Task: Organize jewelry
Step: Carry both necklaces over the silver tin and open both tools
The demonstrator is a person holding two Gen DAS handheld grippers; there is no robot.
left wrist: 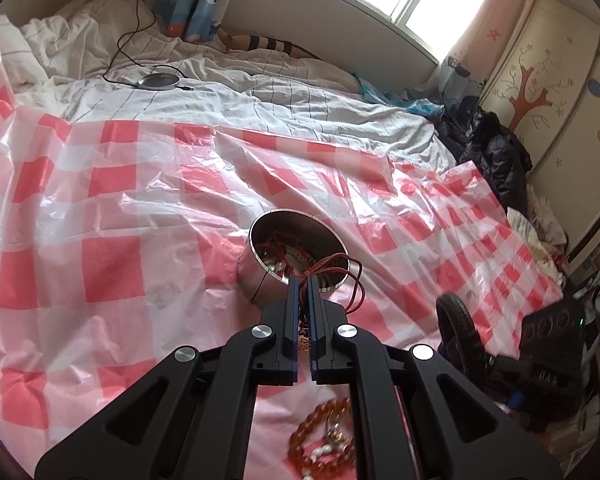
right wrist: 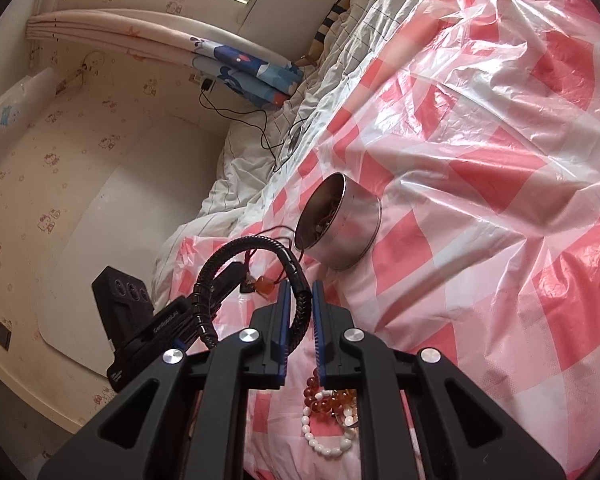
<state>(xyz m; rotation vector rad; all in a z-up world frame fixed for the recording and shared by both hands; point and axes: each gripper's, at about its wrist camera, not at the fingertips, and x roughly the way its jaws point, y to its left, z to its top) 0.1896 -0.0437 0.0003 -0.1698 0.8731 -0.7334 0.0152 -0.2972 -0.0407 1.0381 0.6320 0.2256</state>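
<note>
Left wrist: my left gripper (left wrist: pixel 302 280) pinches the red cord (left wrist: pixel 350 276) at the steel tin (left wrist: pixel 296 256), mid-bed. Right wrist: my right gripper (right wrist: pixel 298 286) clamps the black braided bracelet (right wrist: pixel 236 268); I'd carry it above the rim before releasing

The bed (left wrist: pixel 308 108) carries a rumpled white quilt with thin dark lines, and over most of it lies a crinkled red-and-white checked plastic sheet (left wrist: pixel 112 208). On the sheet stands a round metal tin (left wrist: pixel 260 272), open, with red cords (left wrist: pixel 354 276) spilling over its rim. Nearer the bed's front edge lie an amber bead bracelet (left wrist: pixel 320 440) and a white bead bracelet (right wrist: pixel 328 436), touching each other. Farther back on the quilt rests a round grey disc (left wrist: pixel 159 80) with a black cable (left wrist: pixel 134 28).
</note>
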